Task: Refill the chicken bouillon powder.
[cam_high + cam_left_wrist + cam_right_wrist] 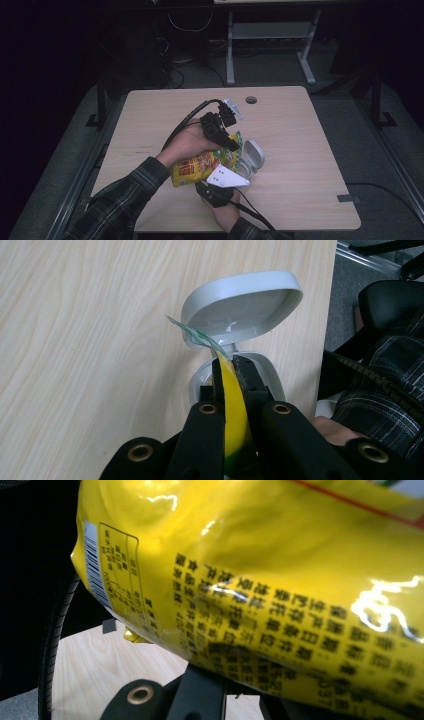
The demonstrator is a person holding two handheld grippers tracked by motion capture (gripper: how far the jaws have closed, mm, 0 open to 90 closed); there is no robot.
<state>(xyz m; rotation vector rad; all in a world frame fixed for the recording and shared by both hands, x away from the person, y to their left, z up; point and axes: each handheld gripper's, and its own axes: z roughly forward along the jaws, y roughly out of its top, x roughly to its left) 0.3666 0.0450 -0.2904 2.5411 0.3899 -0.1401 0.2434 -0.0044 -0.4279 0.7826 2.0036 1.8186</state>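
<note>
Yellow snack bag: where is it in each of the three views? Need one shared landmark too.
High view: the yellow snack bag lies low of centre, between both hands, its top by the grey lidded bin.
Left gripper view: bottom centre, a thin yellow edge pinched in the left tongs, pointing into the open bin.
Right gripper view: the bag's printed back spans most of the frame.
Shared landmark: the wooden table.
</note>
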